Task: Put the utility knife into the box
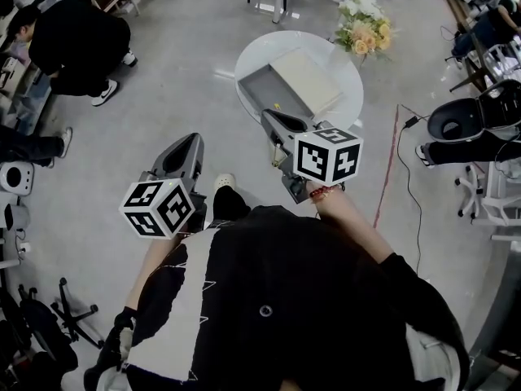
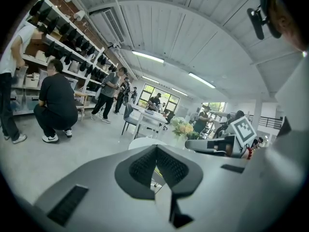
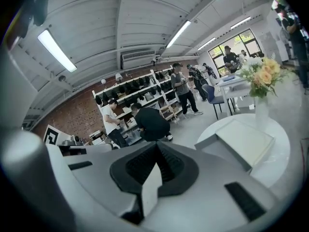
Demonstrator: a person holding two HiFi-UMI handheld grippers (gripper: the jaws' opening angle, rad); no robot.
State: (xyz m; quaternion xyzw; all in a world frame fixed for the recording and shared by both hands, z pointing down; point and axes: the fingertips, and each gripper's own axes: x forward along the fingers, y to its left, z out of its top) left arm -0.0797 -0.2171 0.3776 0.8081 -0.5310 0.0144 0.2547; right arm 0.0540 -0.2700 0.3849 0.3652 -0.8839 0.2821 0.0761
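room: workshop, grey floor, ppl about.
table: round, white, ahead of you.
box: grey, open, on table.
knife: yellow speck in box, just past your right claw; too small to confirm.
claws: right & left claw both closed, empty.

Grey box, cream lid, white table, peachy-yellow flowers. The left gripper and right gripper are grey too, with black-and-white patterned marker cubes.

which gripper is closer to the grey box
Right. The right gripper is at the near edge of the grey box; the left gripper is off to its left, over the floor.
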